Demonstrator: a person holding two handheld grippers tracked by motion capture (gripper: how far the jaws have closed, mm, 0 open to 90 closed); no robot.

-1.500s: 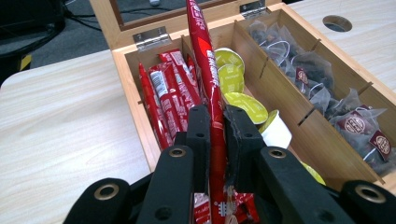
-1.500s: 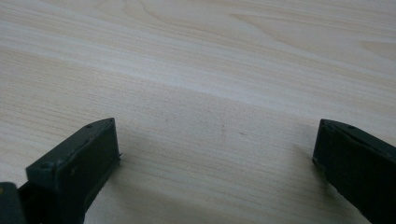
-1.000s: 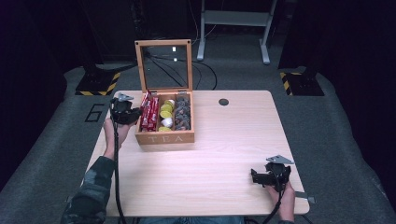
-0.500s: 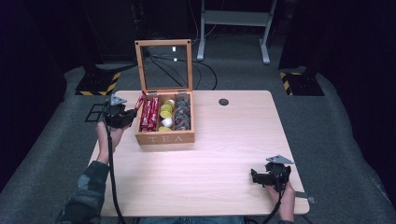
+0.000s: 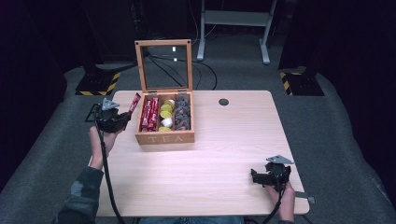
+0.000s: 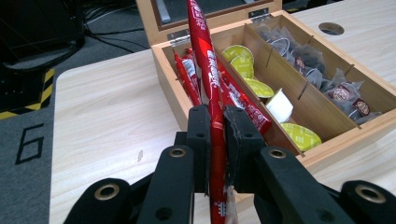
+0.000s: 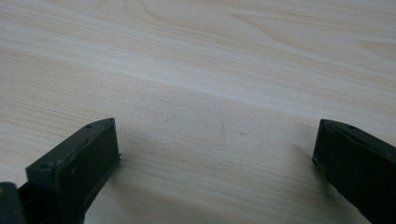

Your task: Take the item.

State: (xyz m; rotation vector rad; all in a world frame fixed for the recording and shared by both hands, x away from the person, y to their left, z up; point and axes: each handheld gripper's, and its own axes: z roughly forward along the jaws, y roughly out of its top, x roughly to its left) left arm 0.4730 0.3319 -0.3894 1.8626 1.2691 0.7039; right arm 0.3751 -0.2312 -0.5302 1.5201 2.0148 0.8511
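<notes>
A wooden tea box [image 5: 164, 137] with its glass lid [image 5: 163, 65] raised stands at the table's back left. Its compartments hold red stick packets [image 5: 149, 113], yellow and white capsules [image 5: 166, 112] and dark tea bags [image 5: 182, 111]. My left gripper [image 5: 125, 116] is left of the box, shut on one red stick packet [image 5: 134, 103] that points up and away. In the left gripper view that red stick packet [image 6: 205, 60] is pinched between the jaws, lifted in front of the tea box [image 6: 327, 149]. My right gripper [image 5: 256, 176] rests open near the table's front right, over bare wood [image 7: 210, 84].
A round cable hole [image 5: 223, 101] lies in the table [image 5: 224, 149] right of the box. Behind the table are black cables and a grey stand [image 5: 233, 18] on the floor. Yellow-black striped bases [image 5: 98, 84] sit at both back sides.
My left gripper has drawn back leftward from the box with one red stick packet lifted out of its compartment. The right gripper has stayed in place.
</notes>
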